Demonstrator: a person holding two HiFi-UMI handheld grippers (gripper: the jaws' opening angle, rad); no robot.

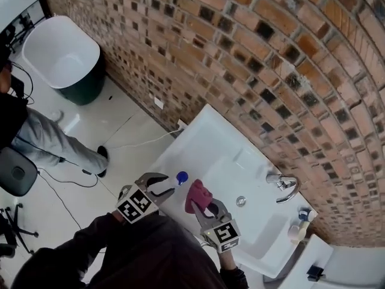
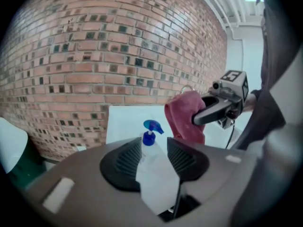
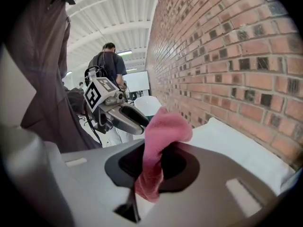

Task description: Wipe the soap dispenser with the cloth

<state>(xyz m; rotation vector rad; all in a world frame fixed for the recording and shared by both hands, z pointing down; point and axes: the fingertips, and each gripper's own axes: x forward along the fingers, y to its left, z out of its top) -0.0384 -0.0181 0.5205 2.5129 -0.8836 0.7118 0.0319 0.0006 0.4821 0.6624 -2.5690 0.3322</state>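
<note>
The soap dispenser [image 2: 154,174] is a translucent white bottle with a blue pump [image 1: 181,177]. It stands between the ribbed pads of my left gripper [image 1: 169,185], which is shut on it over the sink's near left corner. My right gripper [image 1: 205,207] is shut on a pink cloth [image 1: 197,195], which bunches up above its jaws just right of the bottle. In the left gripper view the cloth [image 2: 184,115] hangs from the right gripper [image 2: 213,110] behind the pump. In the right gripper view the cloth [image 3: 165,126] rises from the jaws with the left gripper [image 3: 128,119] beyond it.
A white sink [image 1: 198,137] runs along a brick wall [image 1: 252,53], with a chrome tap [image 1: 284,184] and drain [image 1: 241,201]. Small bottles [image 1: 301,224] stand at its right end. A white tub [image 1: 60,53], a seated person's legs [image 1: 42,143] and a chair [image 1: 15,170] lie left.
</note>
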